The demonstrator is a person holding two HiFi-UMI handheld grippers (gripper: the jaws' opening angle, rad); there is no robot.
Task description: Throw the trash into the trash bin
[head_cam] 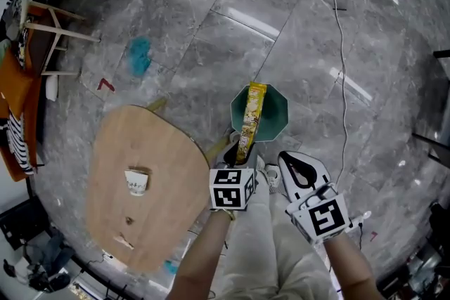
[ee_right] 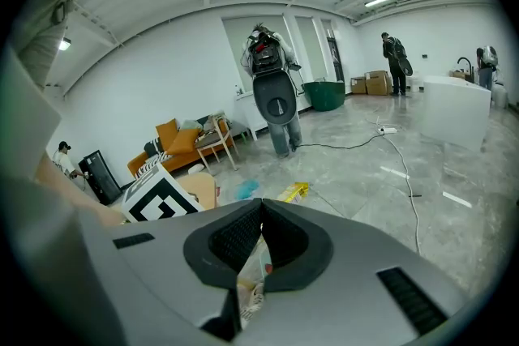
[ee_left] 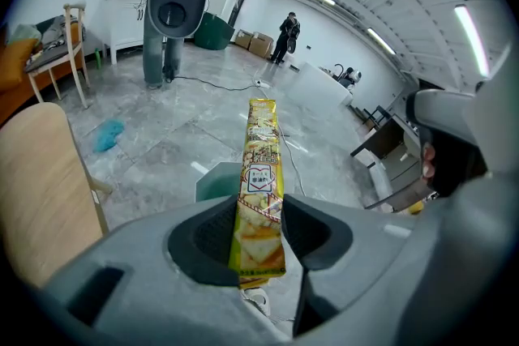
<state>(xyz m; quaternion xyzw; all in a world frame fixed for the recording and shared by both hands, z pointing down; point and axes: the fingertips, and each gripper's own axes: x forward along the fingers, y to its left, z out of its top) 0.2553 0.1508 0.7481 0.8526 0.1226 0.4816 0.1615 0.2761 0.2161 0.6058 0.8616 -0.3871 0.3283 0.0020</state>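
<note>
My left gripper (head_cam: 240, 151) is shut on the lower end of a long yellow snack packet (head_cam: 250, 117). The packet sticks out over the green trash bin (head_cam: 275, 113) on the floor. In the left gripper view the packet (ee_left: 261, 182) stands upright between the pads, with the bin (ee_left: 212, 179) behind it. My right gripper (head_cam: 290, 160) hangs just right of the left one, near the bin's front rim. In the right gripper view its jaws (ee_right: 259, 211) are pressed together on a thin crumpled wrapper (ee_right: 253, 279) that hangs below them.
A round wooden table (head_cam: 162, 151) stands to the left with a paper cup (head_cam: 137, 182) and small scraps (head_cam: 126, 241) on it. On the grey floor lie a blue cloth (head_cam: 139, 55) and a cable (head_cam: 343, 81). A chair (head_cam: 50, 31) is at far left.
</note>
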